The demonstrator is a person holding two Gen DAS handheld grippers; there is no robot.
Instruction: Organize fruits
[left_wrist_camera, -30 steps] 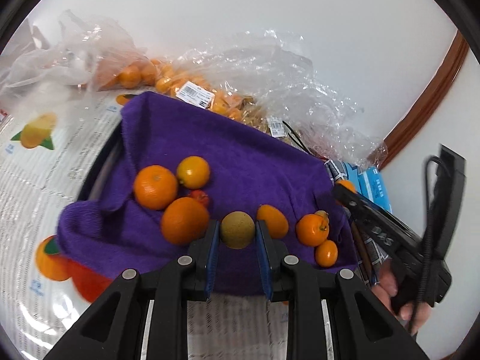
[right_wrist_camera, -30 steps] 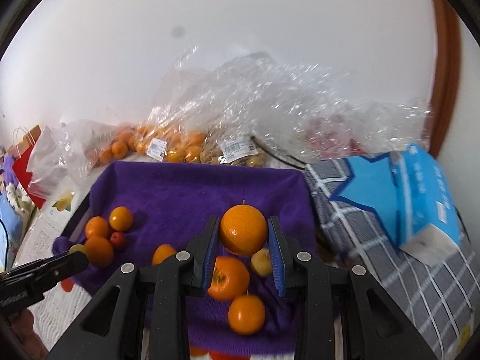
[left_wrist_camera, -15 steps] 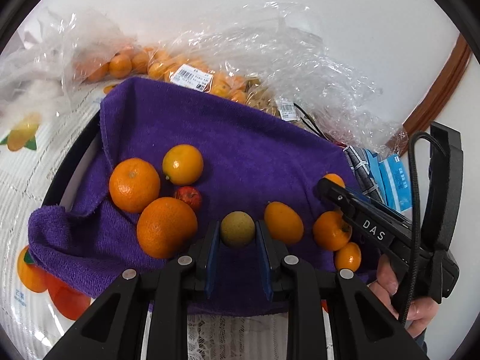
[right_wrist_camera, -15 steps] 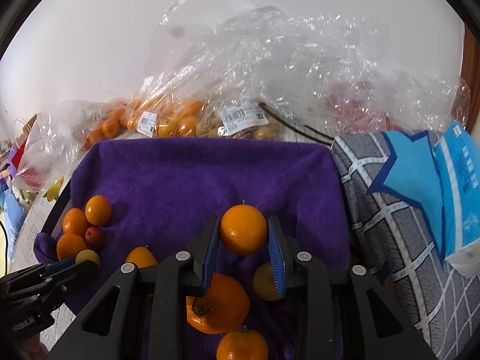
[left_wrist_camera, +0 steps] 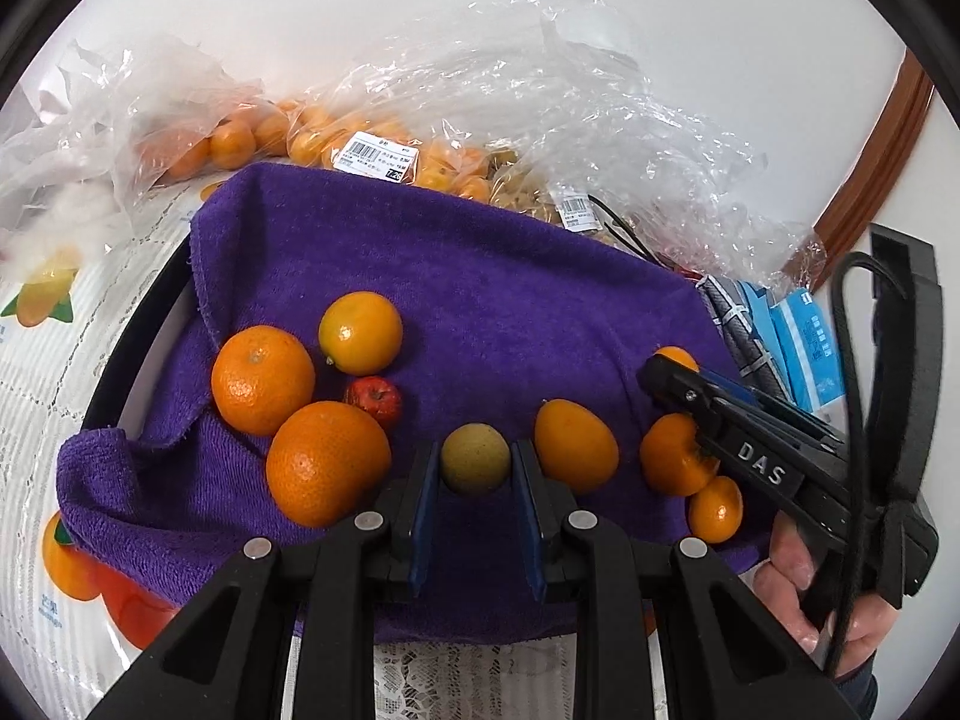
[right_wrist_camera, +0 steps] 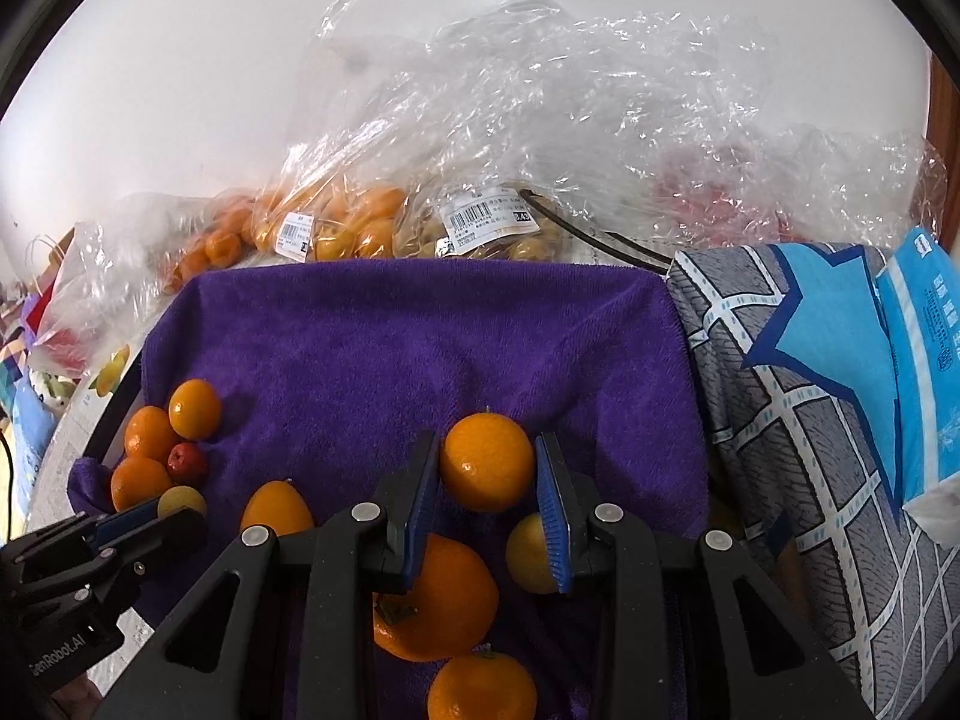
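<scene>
A small yellow-green fruit [left_wrist_camera: 475, 459] is clamped in the left tongs [left_wrist_camera: 474, 483] just above the purple towel [left_wrist_camera: 480, 300], with the cluster of 3 oranges [left_wrist_camera: 327, 462] close to its left. An orange [right_wrist_camera: 487, 461] is gripped in the right tongs [right_wrist_camera: 489, 492], held over the towel's right side above 3 loose fruits [right_wrist_camera: 435, 597].

Towel [left_wrist_camera: 480, 300]: solid purple. Loose fruit on it: orange, e.g. large orange [left_wrist_camera: 327, 462]; one small red fruit [left_wrist_camera: 373, 397]; one yellow-green fruit [left_wrist_camera: 475, 457]. Gripper pads [right_wrist_camera: 420, 504]: blue on black bodies. Cloth [right_wrist_camera: 780, 420]: grey with white grid, blue star. Tissue pack [right_wrist_camera: 918, 372]: light blue. Bags [right_wrist_camera: 540, 120]: clear plastic.
</scene>
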